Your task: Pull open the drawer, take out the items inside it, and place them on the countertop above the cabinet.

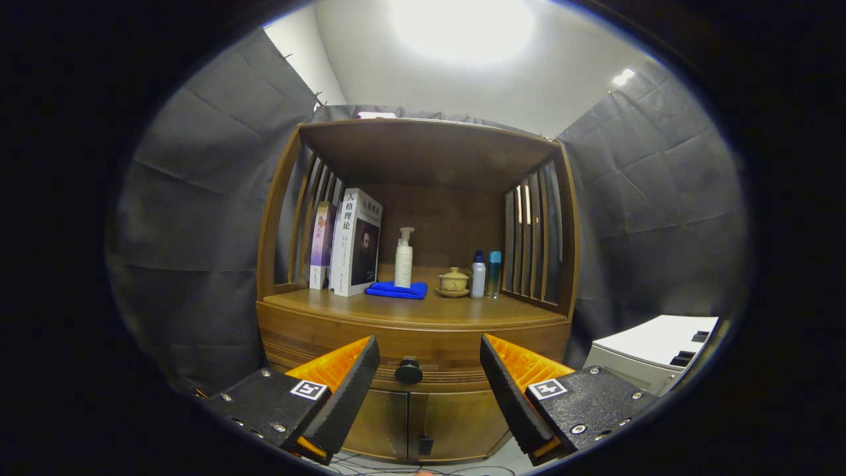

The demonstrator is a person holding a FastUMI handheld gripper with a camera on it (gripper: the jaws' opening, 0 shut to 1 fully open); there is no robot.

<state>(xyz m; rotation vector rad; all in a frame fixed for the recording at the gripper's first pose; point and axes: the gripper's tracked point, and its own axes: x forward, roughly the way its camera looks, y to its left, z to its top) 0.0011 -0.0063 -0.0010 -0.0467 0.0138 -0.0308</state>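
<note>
Drawer (410, 360) closed, contents hidden; its knob (408, 371) is seen between the spread fingers of the gripper (429, 373), nothing held. On the countertop (423, 309) are counted: 2 books (355, 241), 3 bottles (404, 258), 1 blue cloth (396, 289), 1 lidded cup (454, 281).

So the gripper (429, 370) is sitting with its fingers spread wide, nothing between them, and the drawer (410, 354) knob (408, 371) is showing dead centre in the gap, low in the frame. Mid-frame, the countertop (423, 311) is holding two books (347, 241), a pump bottle (404, 258) on a blue cloth (396, 289), a lidded cup (453, 280) and two small bottles (486, 274)
</note>
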